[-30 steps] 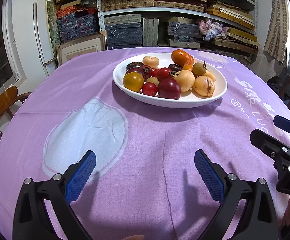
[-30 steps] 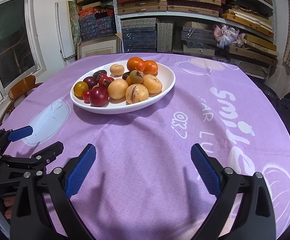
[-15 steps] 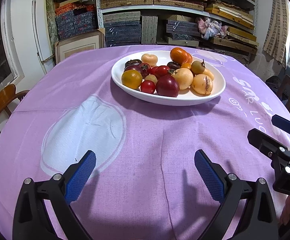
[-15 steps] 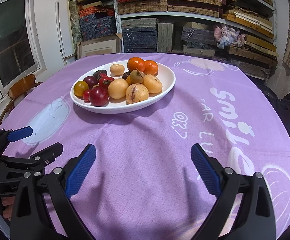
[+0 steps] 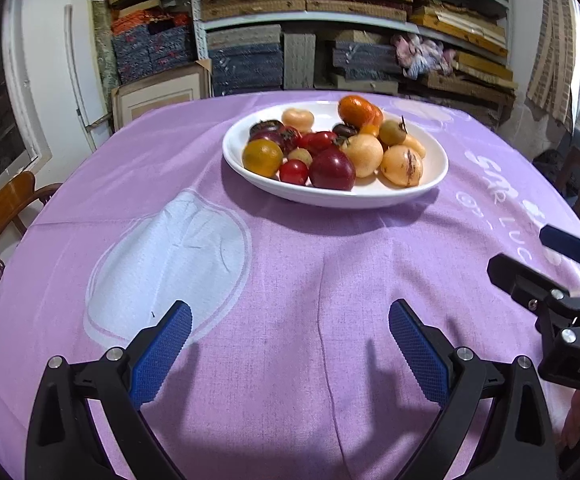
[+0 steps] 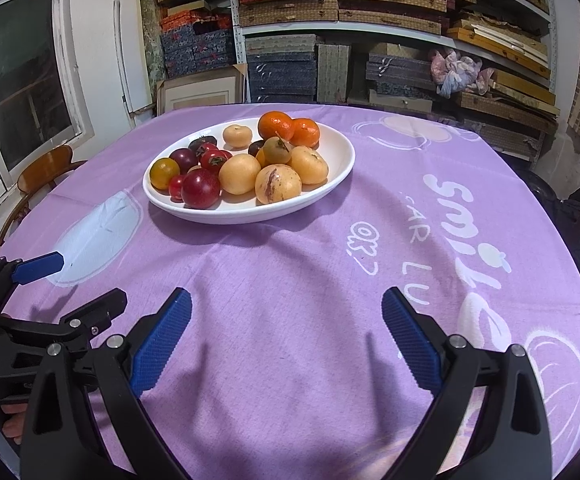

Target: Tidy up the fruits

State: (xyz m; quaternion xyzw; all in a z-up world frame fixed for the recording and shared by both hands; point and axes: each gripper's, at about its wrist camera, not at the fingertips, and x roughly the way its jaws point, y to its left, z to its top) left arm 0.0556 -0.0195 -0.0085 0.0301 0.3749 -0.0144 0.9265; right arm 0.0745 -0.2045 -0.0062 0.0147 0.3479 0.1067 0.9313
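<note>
A white oval bowl (image 5: 429, 188) (image 6: 337, 168) stands on the far half of the purple tablecloth, full of mixed fruit: red and dark tomatoes (image 5: 331, 168), oranges (image 6: 276, 125), pale yellow fruits (image 6: 278, 184). My left gripper (image 5: 290, 344) is open and empty, low over the cloth, well short of the bowl. My right gripper (image 6: 286, 330) is open and empty too, beside the left one. Each gripper shows at the edge of the other's view, the right one (image 5: 545, 264) and the left one (image 6: 50, 280).
The round table's purple cloth (image 6: 329, 280) carries white prints and the word "smile". A wooden chair (image 5: 6, 208) stands at the left edge. Shelves stacked with boxes (image 6: 369, 40) fill the wall behind the table.
The left gripper has tilted or drawn back slightly, so the bowl sits a little higher in its view. The right gripper has hardly moved. Both stay open.
</note>
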